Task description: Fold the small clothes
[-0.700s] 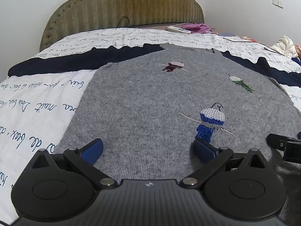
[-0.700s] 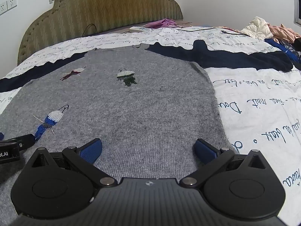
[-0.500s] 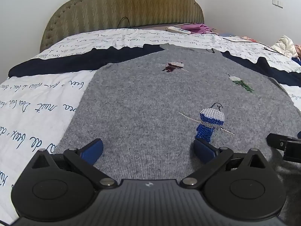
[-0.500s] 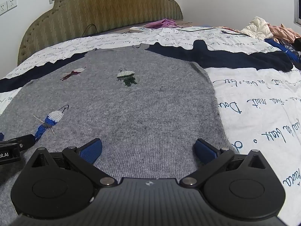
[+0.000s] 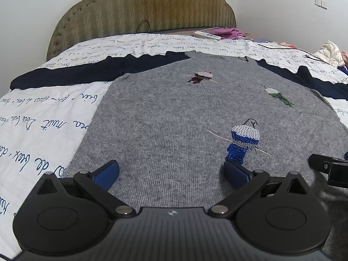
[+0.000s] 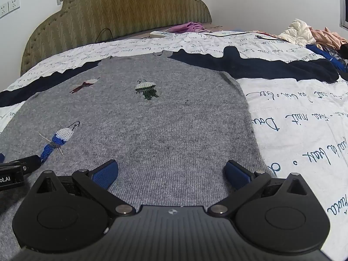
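Sweater (image 5: 174, 117) lies flat, neck seemingly toward headboard (image 5: 152, 6); both grippers' jaws gape wide, holding nothing.

The left gripper (image 5: 171, 171) is held low and level, its two blue-padded fingers (image 5: 106, 173) spread wide apart with nothing between them. The right gripper (image 6: 171, 171) matches that pose: fingers (image 6: 236, 174) splayed wide, pads facing inward, nothing clasped. The two sit side by side, close together; part of the right gripper's black body shows at the right edge of the left wrist view, and part of the left gripper's at the left edge of the right wrist view.
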Available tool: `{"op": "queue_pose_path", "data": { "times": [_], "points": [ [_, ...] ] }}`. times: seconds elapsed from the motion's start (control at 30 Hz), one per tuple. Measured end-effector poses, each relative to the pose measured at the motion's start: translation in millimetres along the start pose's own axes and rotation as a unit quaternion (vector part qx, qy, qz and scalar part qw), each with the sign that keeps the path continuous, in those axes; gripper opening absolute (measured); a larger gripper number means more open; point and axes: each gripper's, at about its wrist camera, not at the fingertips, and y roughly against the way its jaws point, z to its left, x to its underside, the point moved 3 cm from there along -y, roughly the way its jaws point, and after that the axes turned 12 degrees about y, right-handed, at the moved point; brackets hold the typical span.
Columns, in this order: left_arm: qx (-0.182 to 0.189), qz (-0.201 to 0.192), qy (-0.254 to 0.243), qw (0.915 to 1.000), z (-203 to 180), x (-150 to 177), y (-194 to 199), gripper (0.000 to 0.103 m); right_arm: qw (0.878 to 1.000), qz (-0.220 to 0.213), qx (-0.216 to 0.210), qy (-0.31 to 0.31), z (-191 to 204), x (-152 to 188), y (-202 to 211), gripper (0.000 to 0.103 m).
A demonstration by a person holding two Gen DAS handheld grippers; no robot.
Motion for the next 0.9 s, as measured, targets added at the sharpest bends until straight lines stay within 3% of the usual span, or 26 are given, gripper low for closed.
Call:
{"op": "queue_pose_path", "data": {
  "times": [0.9],
  "points": [
    [0.000,-0.001,0.000,1.0000,-0.1,0.3,0.0,0.103,1.000,0.000,0.001,0.001,1.7,-0.7,0.5,0.103]
  ]
}}
